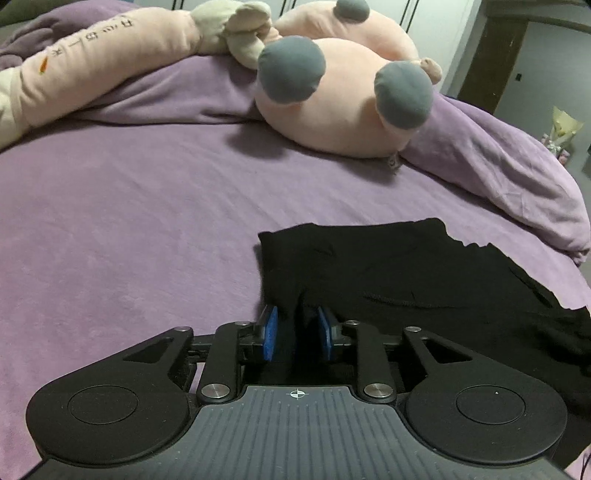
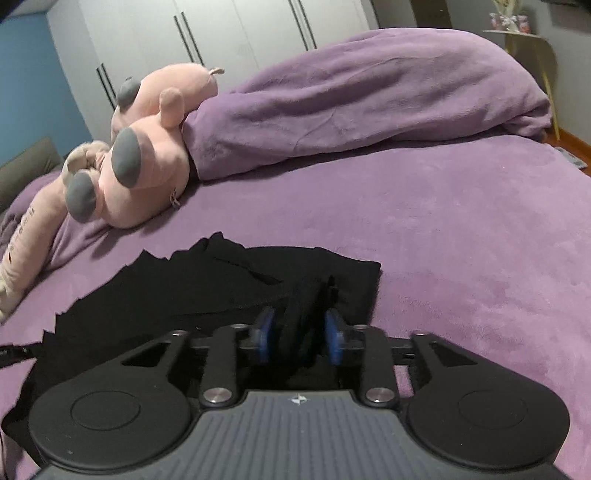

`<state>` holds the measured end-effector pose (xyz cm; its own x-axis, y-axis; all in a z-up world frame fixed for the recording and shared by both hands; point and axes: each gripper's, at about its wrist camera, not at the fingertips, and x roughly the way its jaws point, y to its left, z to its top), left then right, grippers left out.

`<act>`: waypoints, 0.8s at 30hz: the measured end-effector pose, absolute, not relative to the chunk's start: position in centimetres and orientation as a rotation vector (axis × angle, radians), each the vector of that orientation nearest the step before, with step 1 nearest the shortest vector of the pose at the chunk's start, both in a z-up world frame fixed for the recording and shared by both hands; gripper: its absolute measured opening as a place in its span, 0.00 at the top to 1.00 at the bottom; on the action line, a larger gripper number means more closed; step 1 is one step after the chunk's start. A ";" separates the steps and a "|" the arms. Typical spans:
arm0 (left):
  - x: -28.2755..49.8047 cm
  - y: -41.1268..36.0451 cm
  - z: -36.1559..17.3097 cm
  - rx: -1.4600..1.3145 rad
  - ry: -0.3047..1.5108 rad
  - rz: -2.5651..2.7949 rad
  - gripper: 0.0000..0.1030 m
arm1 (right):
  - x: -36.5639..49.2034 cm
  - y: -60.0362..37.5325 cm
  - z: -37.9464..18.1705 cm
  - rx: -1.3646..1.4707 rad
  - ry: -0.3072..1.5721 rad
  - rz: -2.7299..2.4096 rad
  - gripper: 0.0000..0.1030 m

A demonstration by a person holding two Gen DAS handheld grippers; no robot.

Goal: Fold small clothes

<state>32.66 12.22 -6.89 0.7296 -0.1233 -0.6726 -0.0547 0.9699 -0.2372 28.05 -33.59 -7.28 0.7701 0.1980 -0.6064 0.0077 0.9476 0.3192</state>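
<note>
A black garment (image 1: 406, 273) lies spread on the purple bed (image 1: 129, 229). My left gripper (image 1: 297, 321) is at its near left corner, its blue pads (image 1: 271, 332) closed on a bunched fold of the black cloth. The garment also shows in the right wrist view (image 2: 221, 284). My right gripper (image 2: 300, 325) is at its near right edge, its blue pads (image 2: 334, 332) pinching a raised ridge of the same cloth. The fingertips are partly hidden by the fabric.
A pink plush toy with grey feet (image 1: 347, 110) and a long pink plush (image 1: 103, 70) lie at the back of the bed. A rolled purple blanket (image 2: 369, 99) lies behind the garment. White wardrobe doors (image 2: 221, 33) stand beyond.
</note>
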 end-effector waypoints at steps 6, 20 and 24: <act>33.5 11.2 -7.3 -0.198 0.763 -0.058 0.97 | 28.5 -33.3 -7.3 0.270 0.674 0.079 0.94; 35.5 12.4 1.5 -0.199 0.443 0.046 0.98 | 30.9 -33.1 1.5 0.239 0.376 0.020 0.97; 38.5 11.1 1.0 -0.186 0.449 0.114 0.95 | 34.4 -33.4 0.1 0.249 0.398 -0.056 0.90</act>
<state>38.50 11.11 0.99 0.8951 0.0684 -0.4407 -0.1501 0.9767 -0.1532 34.41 -33.36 0.12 0.9209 -0.0053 -0.3897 0.1025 0.9680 0.2290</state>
